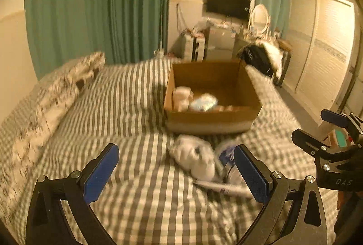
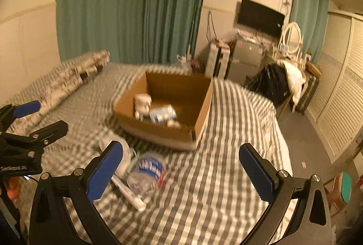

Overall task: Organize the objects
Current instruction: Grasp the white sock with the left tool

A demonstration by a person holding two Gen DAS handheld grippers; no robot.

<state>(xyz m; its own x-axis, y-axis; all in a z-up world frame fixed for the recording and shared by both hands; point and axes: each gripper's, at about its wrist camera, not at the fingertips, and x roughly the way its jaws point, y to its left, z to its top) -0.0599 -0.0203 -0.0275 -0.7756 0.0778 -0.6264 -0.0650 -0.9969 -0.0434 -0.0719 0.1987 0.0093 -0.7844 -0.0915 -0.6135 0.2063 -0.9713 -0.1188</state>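
An open cardboard box (image 1: pixel 211 117) sits on the striped bed, holding a white item (image 1: pixel 181 97) and a pale blue packet (image 1: pixel 204 103); it also shows in the right wrist view (image 2: pixel 158 129). In front of it lie a white bundle (image 1: pixel 195 157), a clear container with a blue label (image 2: pixel 147 171) and a white tube (image 2: pixel 129 194). My left gripper (image 1: pixel 177 171) is open and empty above the bed, the bundle between its fingers. My right gripper (image 2: pixel 181 171) is open and empty, the container just inside its left finger. Both views are blurred.
A patterned pillow (image 1: pixel 56 95) lies at the bed's left. Green curtains (image 1: pixel 102 6) hang behind. A dresser with an oval mirror (image 2: pixel 292 37), a wall TV (image 2: pixel 261 16) and a dark chair with clothes (image 2: pixel 272 83) stand past the bed. A louvred wardrobe (image 2: pixel 340 97) lines the right wall.
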